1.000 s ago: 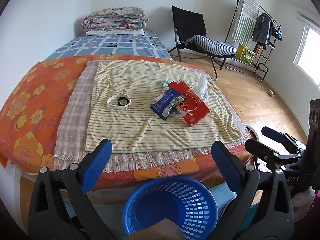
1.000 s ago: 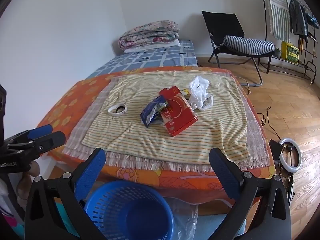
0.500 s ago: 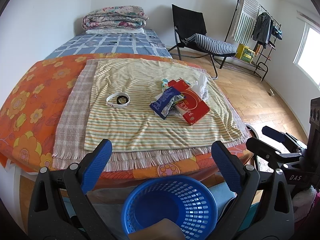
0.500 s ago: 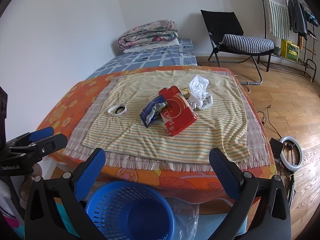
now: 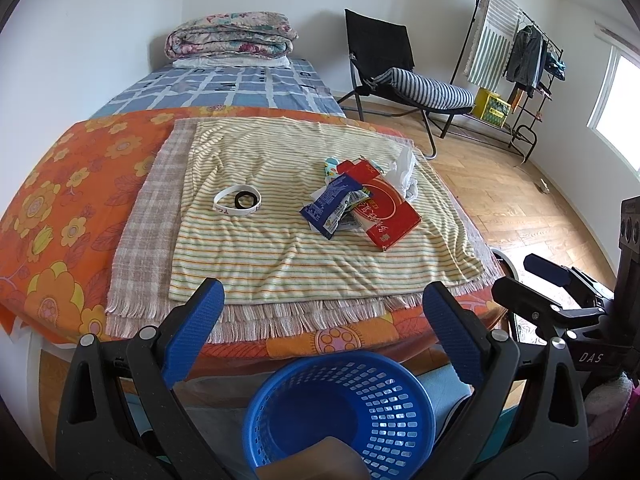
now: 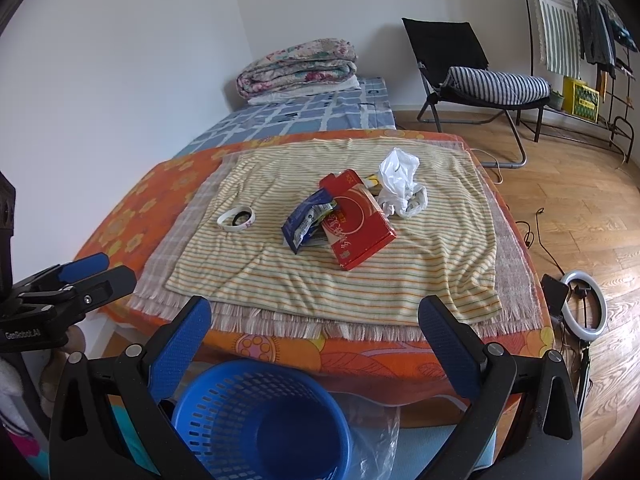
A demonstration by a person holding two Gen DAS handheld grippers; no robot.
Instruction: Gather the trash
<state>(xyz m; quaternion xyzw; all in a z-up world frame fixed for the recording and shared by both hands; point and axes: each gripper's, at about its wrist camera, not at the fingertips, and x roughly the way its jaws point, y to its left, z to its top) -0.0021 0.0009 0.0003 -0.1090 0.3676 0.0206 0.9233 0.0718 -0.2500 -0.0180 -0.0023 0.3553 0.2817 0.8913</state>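
I have both tools held back at the foot of the bed [image 5: 60,184], above the floor. My left tool [image 5: 322,312] stands wide open with nothing between its blue pads, and my right tool [image 6: 316,328] is just as wide and just as empty.

The trash sits in a heap on the striped yellow towel [image 5: 280,256], toward 1 o'clock from the left tool and 12 o'clock from the right. The red carton [image 6: 356,228] lies flat, its long axis running from about 11 o'clock at the far end to 5 o'clock at the near end in the right view; one near corner points toward me. The blue wrapper [image 6: 306,220] leans against the carton's left side, its long axis from 7 to 1 o'clock. A crumpled white plastic bag [image 6: 400,188] touches the carton's far right corner. Apart from the heap, at 9 o'clock of it, lies a white band [image 5: 238,202] with a black ring inside it.

The blue basket [image 5: 384,412] stands on the floor just below both tools, at 6 o'clock; no trash shows in the part I see.
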